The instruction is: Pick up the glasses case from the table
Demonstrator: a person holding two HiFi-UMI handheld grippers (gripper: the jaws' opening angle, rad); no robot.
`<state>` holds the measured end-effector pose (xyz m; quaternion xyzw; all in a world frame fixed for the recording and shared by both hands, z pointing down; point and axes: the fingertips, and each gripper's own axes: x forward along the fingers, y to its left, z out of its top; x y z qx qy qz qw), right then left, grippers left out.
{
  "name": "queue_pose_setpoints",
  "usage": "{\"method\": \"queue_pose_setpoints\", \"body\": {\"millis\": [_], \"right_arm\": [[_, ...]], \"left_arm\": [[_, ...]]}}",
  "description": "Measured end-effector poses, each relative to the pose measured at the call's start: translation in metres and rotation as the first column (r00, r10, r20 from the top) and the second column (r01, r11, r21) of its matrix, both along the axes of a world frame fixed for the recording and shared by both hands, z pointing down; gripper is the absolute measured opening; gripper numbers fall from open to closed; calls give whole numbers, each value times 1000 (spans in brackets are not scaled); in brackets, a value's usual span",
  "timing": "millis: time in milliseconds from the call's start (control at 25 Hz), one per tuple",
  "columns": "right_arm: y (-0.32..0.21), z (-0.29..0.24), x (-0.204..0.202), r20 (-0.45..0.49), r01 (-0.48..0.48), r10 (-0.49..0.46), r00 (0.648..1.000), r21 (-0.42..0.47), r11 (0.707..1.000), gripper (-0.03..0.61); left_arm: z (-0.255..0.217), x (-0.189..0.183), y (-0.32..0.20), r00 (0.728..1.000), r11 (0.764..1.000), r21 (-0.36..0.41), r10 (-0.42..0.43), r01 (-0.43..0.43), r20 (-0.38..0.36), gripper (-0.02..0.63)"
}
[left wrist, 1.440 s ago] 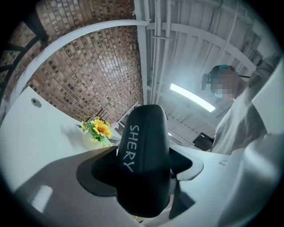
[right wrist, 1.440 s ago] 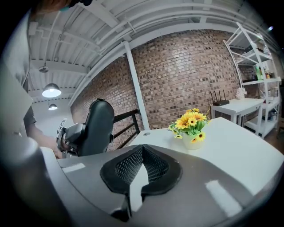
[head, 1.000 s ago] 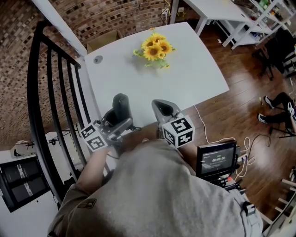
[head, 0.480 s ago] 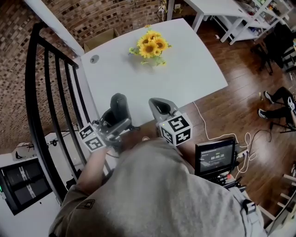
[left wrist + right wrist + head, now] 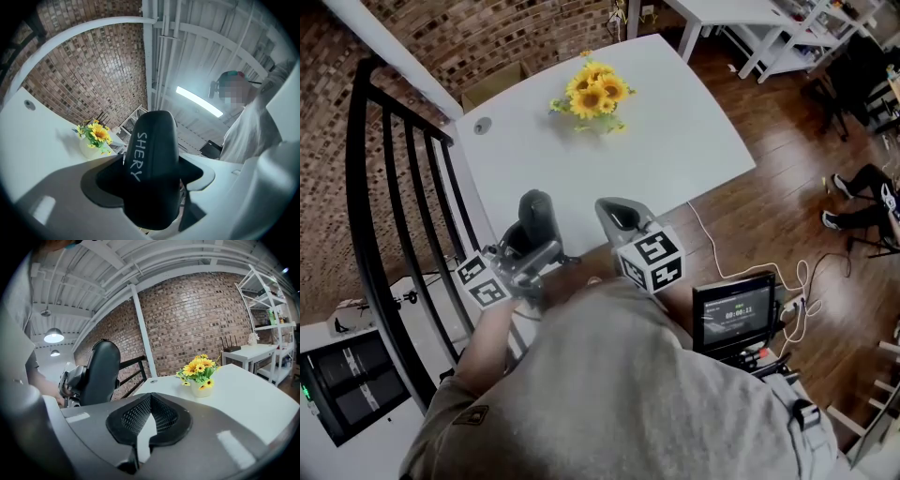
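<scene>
Left claw (image 5: pixel 532 246) clamped on the black case (image 5: pixel 151 154), held upright and apparently clear of the desk (image 5: pixel 675 141) at lower centre of the head view; the pickup looks all but done. Right claw (image 5: pixel 149 420), jaws together and empty, sits just beside it. Sunflowers (image 5: pixel 592 92) stand well apart, upper centre. Next: a firm, steady grip.

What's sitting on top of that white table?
A pot of sunflowers and a small round disc show on the table. The glasses case is clamped in the left gripper. The table's near edge is covered by that gripper, the right gripper and the person.
</scene>
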<state>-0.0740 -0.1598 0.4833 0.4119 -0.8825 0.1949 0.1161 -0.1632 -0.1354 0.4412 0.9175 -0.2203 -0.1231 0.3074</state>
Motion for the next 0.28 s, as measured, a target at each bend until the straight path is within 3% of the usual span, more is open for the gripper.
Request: {"method": "queue_pose_setpoints", "body": {"millis": [280], "right_arm": [[-1,-1,-2,-1,6,-6,1000,2,1000,11]], "left_arm": [[-2,1,-2,1000,1000,3,6,-6,3,357]]}}
